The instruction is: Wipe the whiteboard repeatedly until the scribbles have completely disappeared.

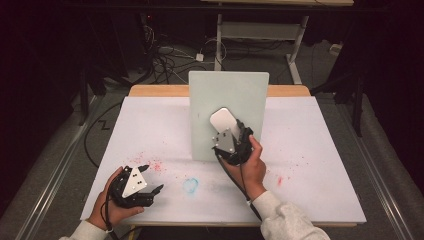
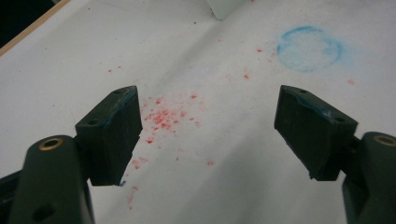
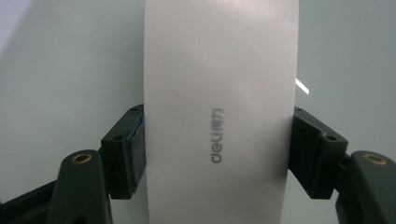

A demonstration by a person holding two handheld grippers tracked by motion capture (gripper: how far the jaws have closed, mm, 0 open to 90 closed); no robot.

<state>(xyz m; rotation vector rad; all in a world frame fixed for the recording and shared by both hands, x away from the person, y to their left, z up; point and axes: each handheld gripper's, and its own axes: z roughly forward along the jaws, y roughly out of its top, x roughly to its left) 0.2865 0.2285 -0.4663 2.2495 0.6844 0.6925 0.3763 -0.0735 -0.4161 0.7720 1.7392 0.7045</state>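
A white oblong eraser (image 1: 222,119) with grey "deli" lettering (image 3: 219,93) lies flat against a pale upright board (image 1: 230,92) at the table's middle. My right gripper (image 1: 231,132) is shut on the eraser, one pad on each long side (image 3: 219,144). The board (image 3: 70,60) is the backdrop behind the eraser. My left gripper (image 1: 152,178) rests low at the front left of the table, a hand around it. Its jaws stand open with nothing between them (image 2: 208,130), above the white table sheet.
White sheet (image 1: 310,150) covers the table, with a wooden edge (image 1: 155,90) at the back. A blue chalky ring (image 1: 190,185) (image 2: 308,48) and red specks (image 1: 155,165) (image 2: 163,116) mark it. Cables and table legs lie on the floor beyond.
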